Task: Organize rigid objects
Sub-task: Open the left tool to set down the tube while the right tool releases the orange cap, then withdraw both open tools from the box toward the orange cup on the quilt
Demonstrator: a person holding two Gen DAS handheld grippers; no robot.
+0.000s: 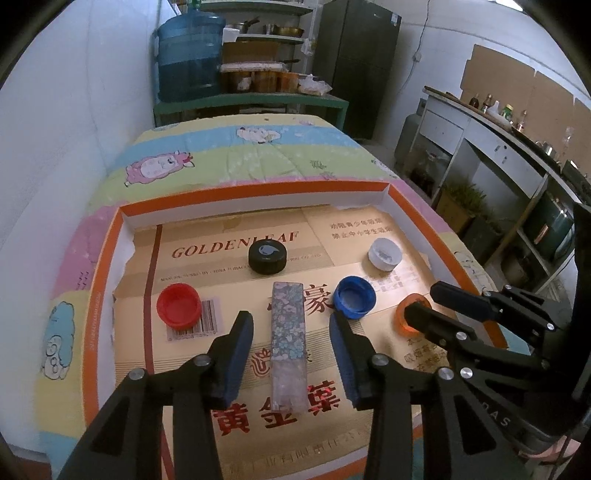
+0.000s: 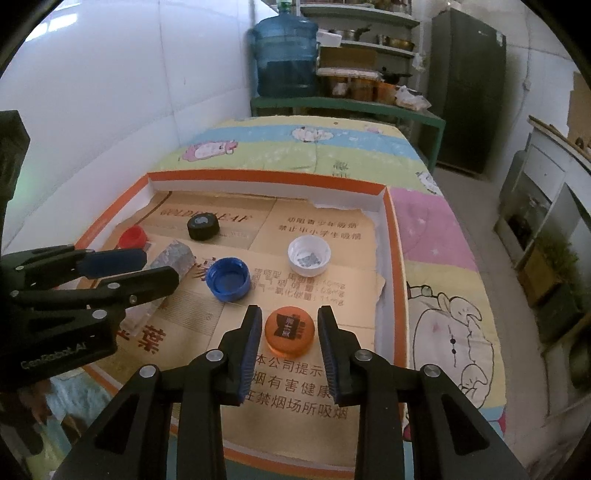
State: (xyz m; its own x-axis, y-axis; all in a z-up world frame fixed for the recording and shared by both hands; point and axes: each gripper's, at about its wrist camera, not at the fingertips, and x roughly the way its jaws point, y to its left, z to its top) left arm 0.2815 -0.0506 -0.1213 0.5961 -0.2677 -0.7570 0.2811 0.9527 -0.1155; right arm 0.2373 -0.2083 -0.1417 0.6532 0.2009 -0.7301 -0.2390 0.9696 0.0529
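- Lying flat on the cardboard tray (image 1: pixel 369 236), the floral block (image 1: pixel 287 332) points its long axis away, between the released left gripper (image 1: pixel 291 332) pads.
- Right gripper (image 2: pixel 289 332) straddles the orange cap (image 2: pixel 290 331), seemingly not pinching.

A big blue water jug (image 1: pixel 190 59) stands at eleven o'clock on a green shelf unit (image 1: pixel 251 101), hard against the white wall. Just beside it, toward twelve, sit orange-lidded food tubs (image 1: pixel 258 79), with pans (image 1: pixel 282 29) on the shelves above. A dark fridge (image 1: pixel 356 62) rises at one o'clock. Down the three o'clock side runs a pale counter (image 1: pixel 491 140) carrying bottles (image 1: pixel 491 103), and brown cardboard (image 1: pixel 517 85) is fixed to the wall behind it. Under everything lies a bed quilt (image 2: pixel 443 236) in pastel stripes printed with cartoon sheep.
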